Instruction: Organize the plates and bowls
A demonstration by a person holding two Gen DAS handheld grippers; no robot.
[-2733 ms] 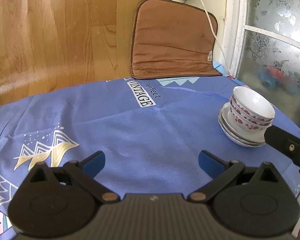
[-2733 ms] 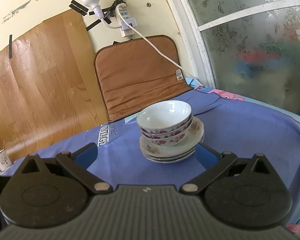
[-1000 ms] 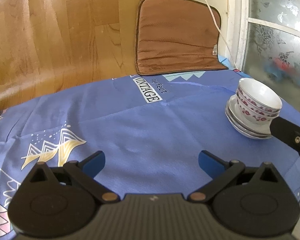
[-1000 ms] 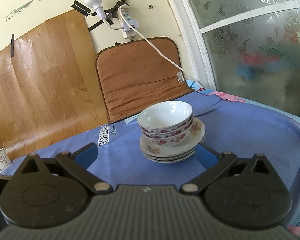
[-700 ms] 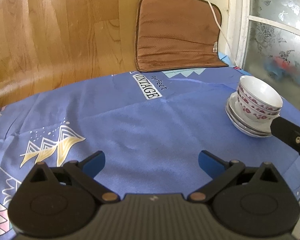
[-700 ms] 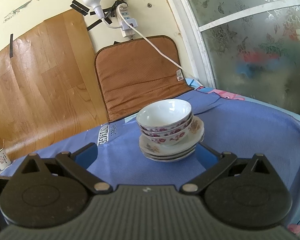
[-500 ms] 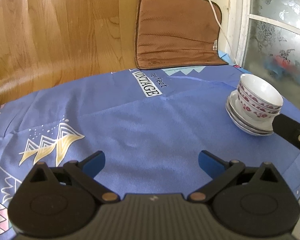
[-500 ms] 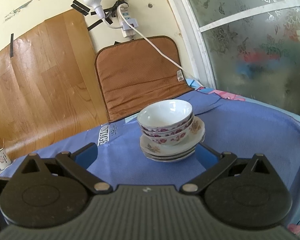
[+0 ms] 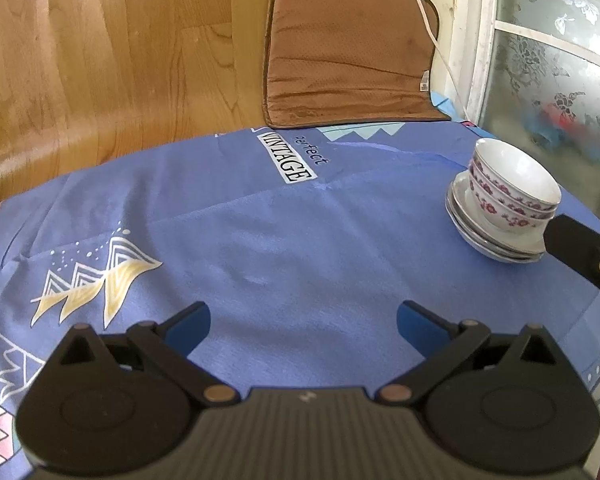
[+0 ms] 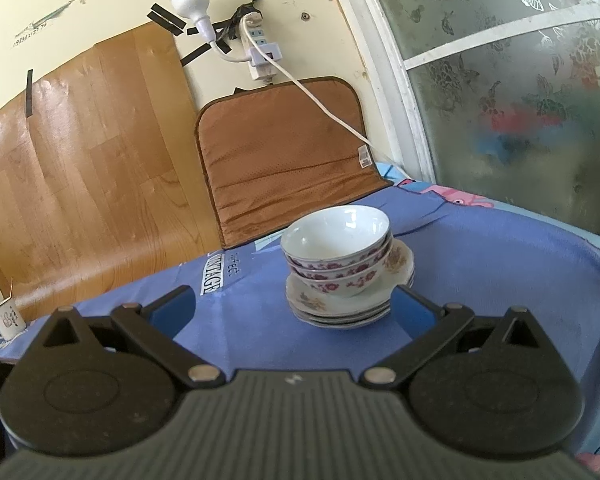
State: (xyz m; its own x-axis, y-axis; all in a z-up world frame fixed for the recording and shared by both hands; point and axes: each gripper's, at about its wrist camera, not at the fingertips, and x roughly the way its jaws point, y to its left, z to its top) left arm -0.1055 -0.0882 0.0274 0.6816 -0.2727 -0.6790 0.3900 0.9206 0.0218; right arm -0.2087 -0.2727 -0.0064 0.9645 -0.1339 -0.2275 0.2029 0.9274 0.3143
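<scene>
Your right hand-held gripper (image 10: 292, 310) is wide open and empty, aimed at the bowls (image 10: 338, 254) nested on the plates (image 10: 348, 300) near the surface's (image 9: 300, 240) far right edge. The left hand-held gripper (image 9: 302, 322) is open and idle over bare cloth. If the bowls must come off, approach level and pinch only the top rim.

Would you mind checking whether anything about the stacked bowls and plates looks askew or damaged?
Slightly: the bowls sit off-centre on the plates, toward their left side in the right wrist view, and lean a little. No chips, cracks or spills are visible.
</scene>
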